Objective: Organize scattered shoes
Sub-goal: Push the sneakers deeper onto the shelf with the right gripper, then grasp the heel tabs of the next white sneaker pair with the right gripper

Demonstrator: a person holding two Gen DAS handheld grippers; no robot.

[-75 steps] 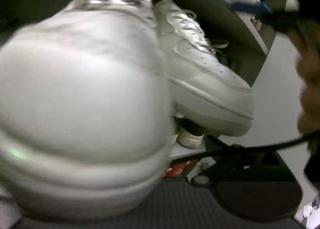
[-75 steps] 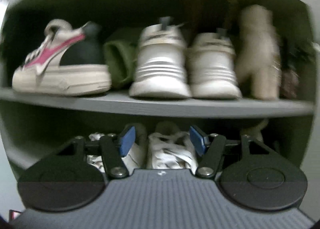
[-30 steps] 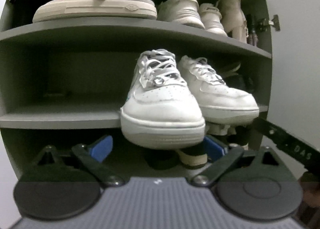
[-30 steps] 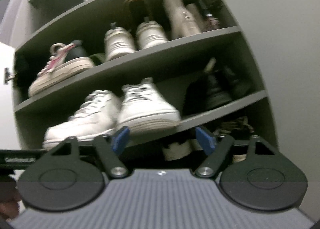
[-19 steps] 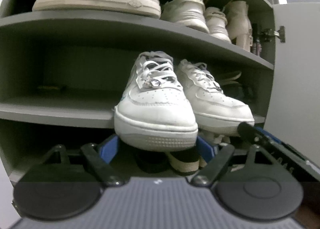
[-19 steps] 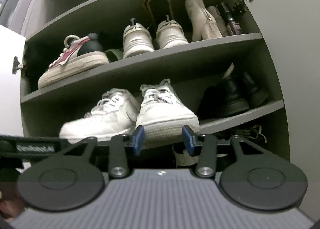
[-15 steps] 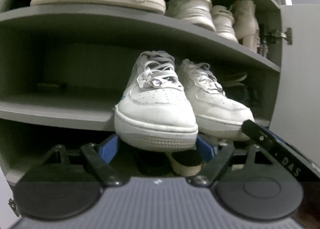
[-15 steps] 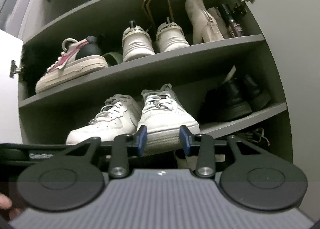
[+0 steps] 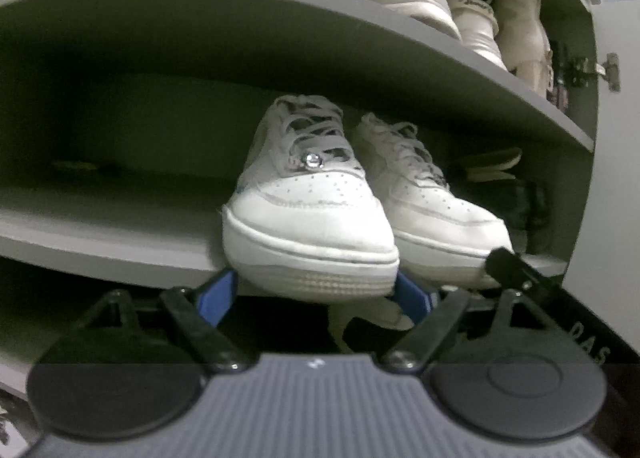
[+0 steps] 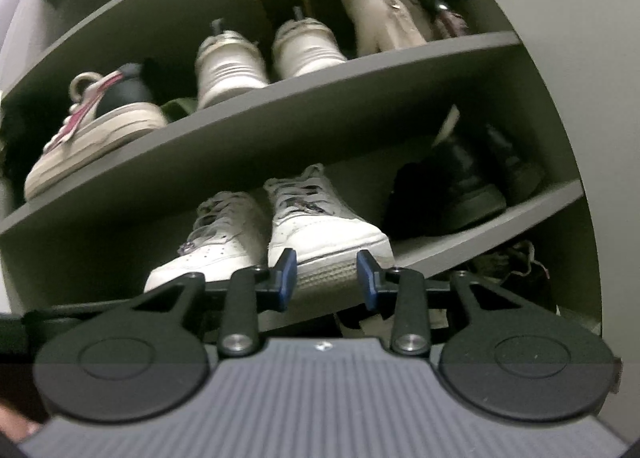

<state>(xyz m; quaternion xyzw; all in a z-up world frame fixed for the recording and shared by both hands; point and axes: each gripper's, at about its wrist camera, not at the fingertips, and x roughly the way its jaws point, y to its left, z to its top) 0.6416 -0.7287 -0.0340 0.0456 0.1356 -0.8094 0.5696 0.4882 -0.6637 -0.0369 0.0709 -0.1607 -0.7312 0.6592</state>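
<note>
Two sneakers [image 9: 316, 214] [image 9: 424, 198] stand side by side on the middle shelf [image 9: 100, 246], toes past its front edge, dark shoes [image 10: 460, 186] to their right, more shoes [image 10: 232, 66] on the shelf above [image 10: 280, 114].

We see white sneakers [image 9: 310, 218] of smooth, leather-like material, perforated at the toe, with woven cloth laces and a ribbed rubbery sole edge. The shelf [image 9: 280, 42] looks painted grey, matt and smooth. Each tool [image 10: 326, 274] shows matt black plastic arms, blue pads [image 10: 286, 272], shiny metal pivot screws [image 10: 404, 342] and a ribbed grey body. The black shoes [image 10: 460, 186] have a dull sheen.
</note>
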